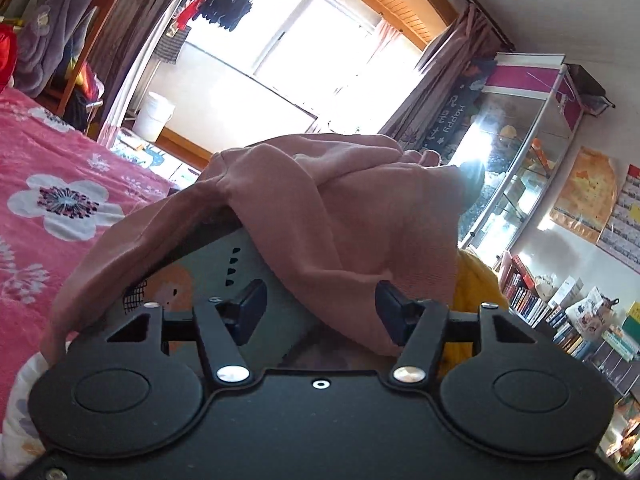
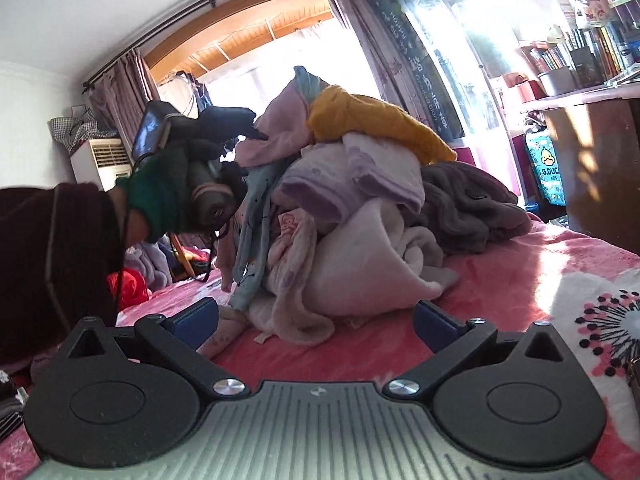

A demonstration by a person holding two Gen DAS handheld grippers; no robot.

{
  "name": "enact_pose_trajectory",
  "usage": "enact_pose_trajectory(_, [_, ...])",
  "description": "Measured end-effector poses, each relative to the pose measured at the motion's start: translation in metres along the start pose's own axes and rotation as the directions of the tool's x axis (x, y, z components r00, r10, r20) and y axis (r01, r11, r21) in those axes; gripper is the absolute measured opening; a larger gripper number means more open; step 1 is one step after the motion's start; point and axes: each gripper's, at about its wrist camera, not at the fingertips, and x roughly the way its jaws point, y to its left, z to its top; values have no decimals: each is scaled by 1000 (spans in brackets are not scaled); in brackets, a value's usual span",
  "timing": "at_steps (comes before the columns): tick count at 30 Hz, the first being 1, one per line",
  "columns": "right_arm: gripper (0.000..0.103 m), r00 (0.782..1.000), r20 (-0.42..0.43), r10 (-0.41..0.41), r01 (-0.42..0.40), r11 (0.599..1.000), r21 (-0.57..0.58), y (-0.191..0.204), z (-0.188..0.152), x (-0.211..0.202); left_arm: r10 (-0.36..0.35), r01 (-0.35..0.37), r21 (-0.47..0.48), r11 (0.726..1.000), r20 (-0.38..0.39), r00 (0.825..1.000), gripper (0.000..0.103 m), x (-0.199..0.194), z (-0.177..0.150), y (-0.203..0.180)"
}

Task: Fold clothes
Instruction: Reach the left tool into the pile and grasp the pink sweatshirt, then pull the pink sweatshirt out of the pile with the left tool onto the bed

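A pile of unfolded clothes (image 2: 352, 216) sits on the pink flowered bed (image 2: 520, 280), with a yellow garment (image 2: 376, 120) on top. My left gripper (image 1: 320, 312) is pushed into the pile; a dusty pink garment (image 1: 320, 208) drapes over it and lies between its blue pads (image 1: 252, 308), which stand apart. A grey-green printed garment (image 1: 216, 272) lies beneath. In the right wrist view the left gripper (image 2: 224, 128) shows high against the pile's left side. My right gripper (image 2: 316, 328) is open and empty, low over the bed in front of the pile.
A bright window with hanging laundry (image 1: 224, 8) and curtains lies behind. A glass cabinet (image 1: 520, 152) and bookshelves (image 1: 560, 312) stand at the right. A desk (image 2: 592, 152) stands beside the bed. A white bucket (image 1: 154, 116) is on the floor.
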Motion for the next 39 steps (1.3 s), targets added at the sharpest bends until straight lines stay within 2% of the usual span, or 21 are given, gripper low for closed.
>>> enact_pose_trajectory(2, [103,1000,-15,0,0,1000,-10,1,-3,3,-5,5,-10,1000,-16,1000,48,6,1,1])
enact_pose_trajectory(3, [103,1000,-25,1,-1,1000,-10,1,-4,5,-6,6,-10,1000,-26,1000,38,9,1,1])
enact_pose_trajectory(4, [103,999,-34,0,0,1000,-10,2,-6,6,-11,11,-8,1000,-36,999,20,9,1,1])
enact_pose_trajectory(6, [103,999,-47,-3,2,1000,-15,2,-8,8,-27,27,5,1000,-48,998,1,6,3,1])
enact_pose_trajectory(13, [103,998,-62,-7,5,1000,-23,7,-10,8,-58,61,107,992,-32,998,0,-49,13,-9])
enact_pose_trajectory(19, [103,998,-53,22,-24,999,-38,15,-5,0,-73,73,143,987,-11,997,0,-137,24,-7])
enact_pose_trajectory(29, [103,993,-70,92,-94,995,-23,33,-10,-34,-14,23,260,965,-35,999,0,-297,37,9])
enact_pose_trajectory(35, [103,985,-100,140,-138,990,24,51,-21,-72,61,-30,281,959,-103,993,0,-389,13,43])
enact_pose_trajectory(39, [103,976,-132,175,-170,984,52,66,-30,-97,100,-61,234,970,-160,982,0,-446,-21,76])
